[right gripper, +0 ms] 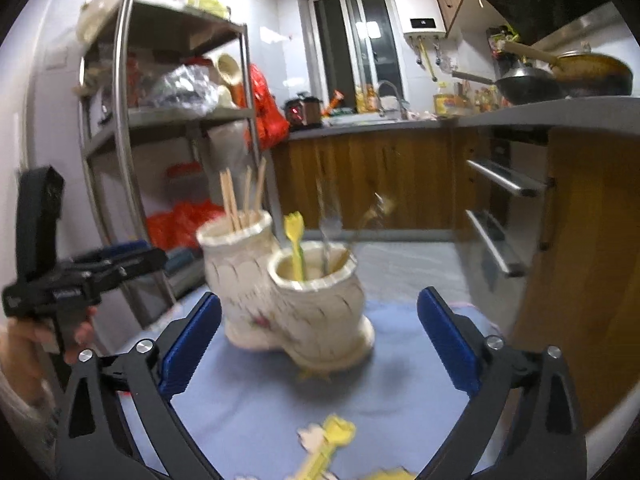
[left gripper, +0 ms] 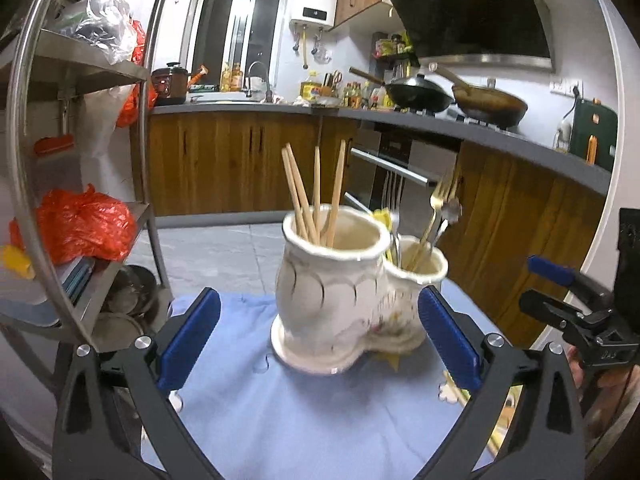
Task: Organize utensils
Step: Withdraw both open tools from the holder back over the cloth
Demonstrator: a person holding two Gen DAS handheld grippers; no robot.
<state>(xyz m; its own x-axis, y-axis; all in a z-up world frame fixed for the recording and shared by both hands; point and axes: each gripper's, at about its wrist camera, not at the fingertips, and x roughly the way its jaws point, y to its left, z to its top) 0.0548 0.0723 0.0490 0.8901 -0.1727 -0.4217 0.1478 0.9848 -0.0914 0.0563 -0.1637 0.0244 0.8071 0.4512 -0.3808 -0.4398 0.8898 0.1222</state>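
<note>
Nearest you, both your left hand-held gripper (left gripper: 320, 338) and right hand-held gripper (right gripper: 318, 336) gape wide and empty toward the twin-pot ceramic holder (left gripper: 340, 304) of chopsticks (left gripper: 314, 196) and forks (left gripper: 434, 216), standing on the blue-clothed tabletop (left gripper: 304, 416).

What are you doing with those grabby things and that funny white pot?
A person is sorting utensils with a handheld gripper in each hand. The left gripper and right gripper are both open and hold nothing. Between them on the blue cloth stands a white double holder: wooden chopsticks in the taller cup, forks and a yellow utensil in the shorter one. A few yellow utensils are not yet in the holder; they lie on the cloth.
</note>
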